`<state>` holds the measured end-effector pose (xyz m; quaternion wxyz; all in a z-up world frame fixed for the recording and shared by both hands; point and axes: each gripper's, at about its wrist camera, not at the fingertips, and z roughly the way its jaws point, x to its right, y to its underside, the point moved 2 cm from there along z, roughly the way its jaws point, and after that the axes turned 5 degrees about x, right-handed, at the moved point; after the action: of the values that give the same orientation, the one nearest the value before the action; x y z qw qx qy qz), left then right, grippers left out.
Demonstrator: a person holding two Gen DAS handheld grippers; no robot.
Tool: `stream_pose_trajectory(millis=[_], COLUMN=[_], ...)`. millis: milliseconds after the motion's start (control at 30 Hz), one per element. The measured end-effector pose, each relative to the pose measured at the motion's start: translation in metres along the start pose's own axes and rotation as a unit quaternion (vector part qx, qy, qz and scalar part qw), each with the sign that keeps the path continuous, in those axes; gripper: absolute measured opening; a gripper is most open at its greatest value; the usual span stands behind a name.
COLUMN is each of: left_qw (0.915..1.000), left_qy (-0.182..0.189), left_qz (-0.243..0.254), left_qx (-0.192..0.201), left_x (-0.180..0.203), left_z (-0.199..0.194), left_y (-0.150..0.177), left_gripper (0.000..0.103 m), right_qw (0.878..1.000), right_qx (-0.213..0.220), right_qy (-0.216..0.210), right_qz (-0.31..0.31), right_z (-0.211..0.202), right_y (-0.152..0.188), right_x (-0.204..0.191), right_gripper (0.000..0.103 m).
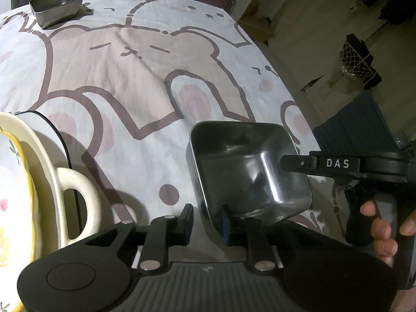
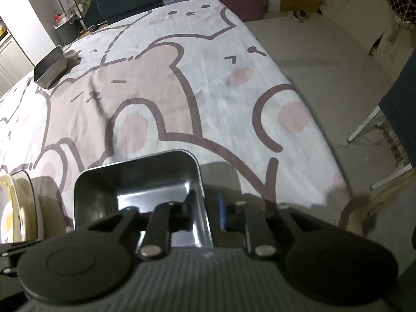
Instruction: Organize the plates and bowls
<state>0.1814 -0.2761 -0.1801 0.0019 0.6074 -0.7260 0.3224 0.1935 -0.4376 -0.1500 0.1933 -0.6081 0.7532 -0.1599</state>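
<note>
The left gripper [image 1: 206, 221] straddles the near wall of a square steel bowl [image 1: 247, 171], its jaws a little apart, pads not clearly pressing. The right gripper [image 2: 206, 208] straddles the bowl's right wall the same way, slightly parted, with no firm grip visible. The bowl sits on the cartoon-print tablecloth [image 1: 130, 78] near the table's right edge. A second steel bowl [image 1: 56, 6] stands far left; stacked ceramic dishes [image 1: 39, 156] lie near left.
</note>
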Motion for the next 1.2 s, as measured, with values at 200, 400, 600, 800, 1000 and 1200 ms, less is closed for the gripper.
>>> stream_pose_trajectory(millis=[200,400,600,800,1000,1200], left_qw=[0.9999,0.9981,0.9939,0.9891,0.9847,0.9751], left_qy=[0.009,0.019,0.008,-0.032,-0.067,-0.109], left_qz=[0.014,0.047,0.086,0.103,0.081,0.073], left_qx=[0.005,0.036,0.068,0.101,0.139,0.179], left_x=[0.004,0.011,0.008,-0.025,-0.083,-0.139], left_z=[-0.012,-0.043,-0.081,-0.119,-0.152,-0.177], left_y=[0.000,-0.008,-0.024,-0.055,-0.097,-0.147], left_gripper=[0.037,0.064,0.101,0.103,0.103,0.103], right_qw=[1.000,1.000,0.996,0.989,0.981,0.972], right_qx=[0.006,0.024,0.087,0.145,0.190,0.217], right_qy=[-0.012,-0.011,-0.008,-0.008,-0.030,-0.084], right_qz=[-0.010,-0.009,0.013,0.013,0.009,0.013], right_z=[-0.012,-0.036,-0.073,-0.104,-0.120,-0.122], right_y=[0.002,0.010,0.011,0.006,-0.010,-0.032], right_x=[0.002,0.008,0.006,-0.019,-0.069,-0.138], right_gripper=[0.046,0.079,0.103,0.103,0.103,0.103])
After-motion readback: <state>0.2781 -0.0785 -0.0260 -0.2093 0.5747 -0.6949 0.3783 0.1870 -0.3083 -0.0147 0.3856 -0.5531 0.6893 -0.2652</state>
